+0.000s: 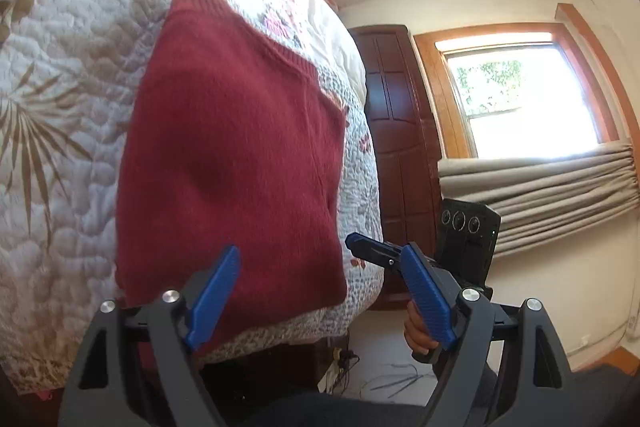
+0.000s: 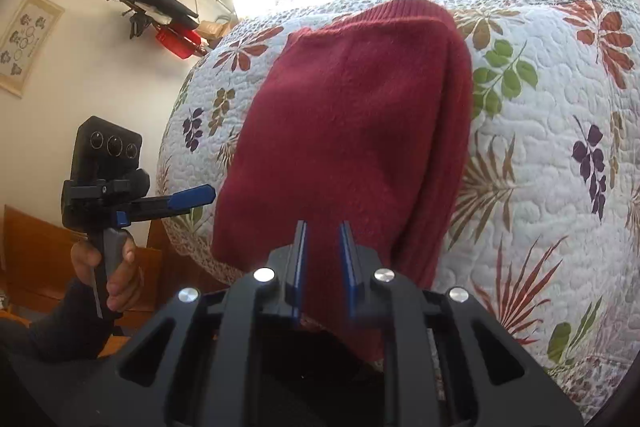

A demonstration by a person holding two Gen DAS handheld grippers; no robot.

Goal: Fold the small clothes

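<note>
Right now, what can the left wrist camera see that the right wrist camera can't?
Only the left wrist view shows the wooden wardrobe, the window and the bunched beige curtain, plus the right gripper from the side.

Only the right wrist view shows the framed picture, the wall coat rack with a red bag, and the left gripper held in a hand.

Both show the folded maroon sweater lying on the floral quilt.

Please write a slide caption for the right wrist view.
Right gripper slightly open over a folded dark red knit sweater on a floral quilted bedspread.
</note>
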